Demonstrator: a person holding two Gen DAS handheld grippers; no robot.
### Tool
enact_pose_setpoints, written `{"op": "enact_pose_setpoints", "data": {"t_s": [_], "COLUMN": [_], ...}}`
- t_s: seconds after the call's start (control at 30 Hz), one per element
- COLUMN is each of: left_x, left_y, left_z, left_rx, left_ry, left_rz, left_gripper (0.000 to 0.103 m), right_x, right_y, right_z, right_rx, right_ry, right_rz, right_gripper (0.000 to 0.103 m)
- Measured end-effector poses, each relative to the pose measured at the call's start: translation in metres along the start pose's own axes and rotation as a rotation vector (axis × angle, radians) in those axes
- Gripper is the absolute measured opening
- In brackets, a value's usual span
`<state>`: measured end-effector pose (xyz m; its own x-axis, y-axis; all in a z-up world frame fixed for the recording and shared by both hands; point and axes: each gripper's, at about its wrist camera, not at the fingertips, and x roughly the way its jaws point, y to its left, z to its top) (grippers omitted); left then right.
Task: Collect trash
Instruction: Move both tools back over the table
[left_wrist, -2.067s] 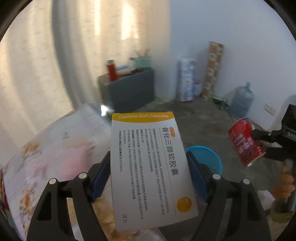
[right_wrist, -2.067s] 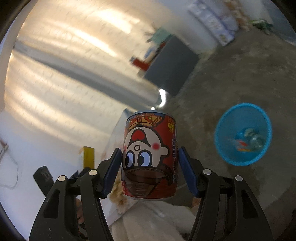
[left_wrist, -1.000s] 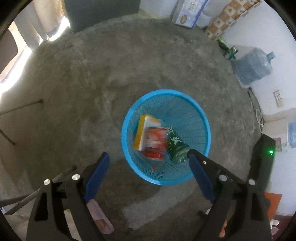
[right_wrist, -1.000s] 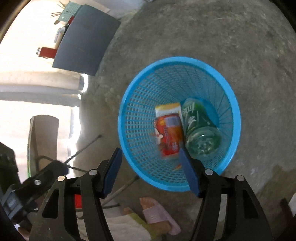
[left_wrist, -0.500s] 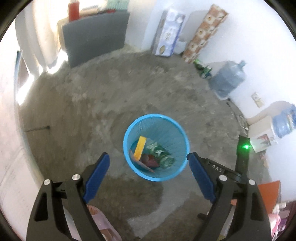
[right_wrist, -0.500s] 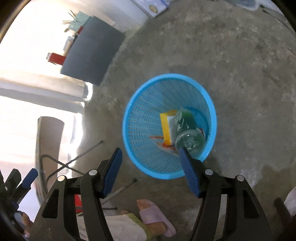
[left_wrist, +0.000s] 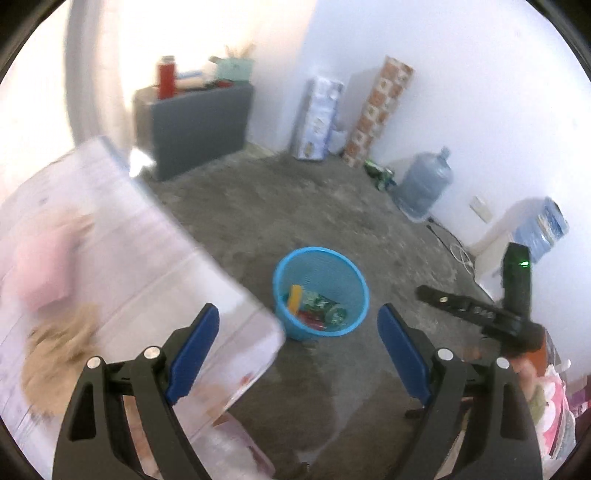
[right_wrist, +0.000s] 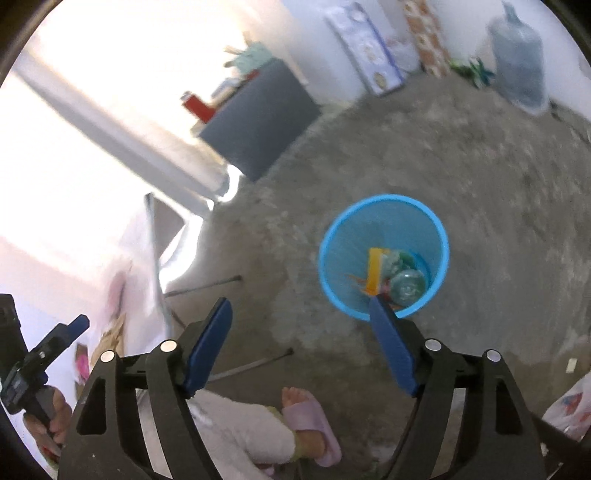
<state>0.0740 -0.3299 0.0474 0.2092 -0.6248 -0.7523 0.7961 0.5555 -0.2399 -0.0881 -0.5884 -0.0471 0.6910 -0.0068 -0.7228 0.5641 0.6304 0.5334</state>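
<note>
The round blue plastic mesh waste basket (left_wrist: 320, 291) stands upright on the grey concrete floor (left_wrist: 295, 206), just beyond the corner of the floral-printed tablecloth-covered table (left_wrist: 110, 266). Inside it lie a yellow-edged white medicine box (left_wrist: 295, 297) standing on its side, a green plastic bottle (left_wrist: 321, 304) beside it, and a red can (left_wrist: 308, 318) low down beneath them, only partly visible. From the right wrist view the same basket (right_wrist: 384, 254) shows the yellow box (right_wrist: 375, 273) and the bottle's round clear base (right_wrist: 406, 286) at its bottom.

The left gripper (left_wrist: 298, 341) hangs above the floor with its blue-padded jaws spread wide and nothing between them; the basket lies past the gap. The right gripper (right_wrist: 301, 319) has its jaws opening, with nothing between them either; its right pad overlaps the near rim of the basket in view only. In the left view the right gripper (left_wrist: 480, 314) appears at the right edge, a green light on its black body.

Below the right gripper a person's foot in a pale purple slipper (right_wrist: 314, 424) rests on the floor. Farther off stand a dark grey cabinet (left_wrist: 199, 125) with a red container on top, a large clear water jug (left_wrist: 424, 188) and a patterned tall box (left_wrist: 380, 110) against the white wall.
</note>
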Motion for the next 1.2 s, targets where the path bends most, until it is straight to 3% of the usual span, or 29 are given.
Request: {"op": "enact_pose_setpoints", "data": {"t_s": [0.17,0.3,0.43,0.67,0.83,1.0,1.13,1.2], "left_x": [-0.054,-0.085,-0.108,-0.149,-0.171,-0.176,-0.174,-0.174], "left_y": [0.051,0.096,0.130,0.195,0.226,0.243,0.252,0.254], "left_z": [-0.040,-0.079,-0.111,-0.169,-0.195,-0.211,-0.216,-0.218], "left_rx": [-0.082,-0.232,-0.303,-0.468,-0.545,-0.597,-0.614,-0.614], "left_ry": [-0.089,-0.127,-0.160,-0.198,-0.234,-0.241,-0.243,-0.249], "left_rz": [0.134,0.191,0.263,0.354,0.385,0.380,0.365,0.358], "left_gripper": [0.085,0.085,0.085,0.085,0.085,0.085,0.085,0.085], "right_x": [-0.011,-0.010,0.005,0.031,0.045,0.051,0.057,0.067], "right_y": [0.059,0.107,0.163,0.246,0.302,0.327,0.337,0.335], "right_z": [-0.009,-0.017,-0.033,-0.076,-0.102,-0.115,-0.123,-0.128], "right_rx": [-0.164,-0.287,-0.428,-0.609,-0.708,-0.754,-0.737,-0.682], "right_ry": [-0.038,-0.061,-0.048,-0.059,-0.053,-0.041,0.050,0.156], "right_rz": [-0.002,-0.038,-0.065,-0.090,-0.089,-0.066,0.005,0.047], "right_gripper": [0.085,0.089,0.095,0.095,0.095,0.095,0.095,0.095]}}
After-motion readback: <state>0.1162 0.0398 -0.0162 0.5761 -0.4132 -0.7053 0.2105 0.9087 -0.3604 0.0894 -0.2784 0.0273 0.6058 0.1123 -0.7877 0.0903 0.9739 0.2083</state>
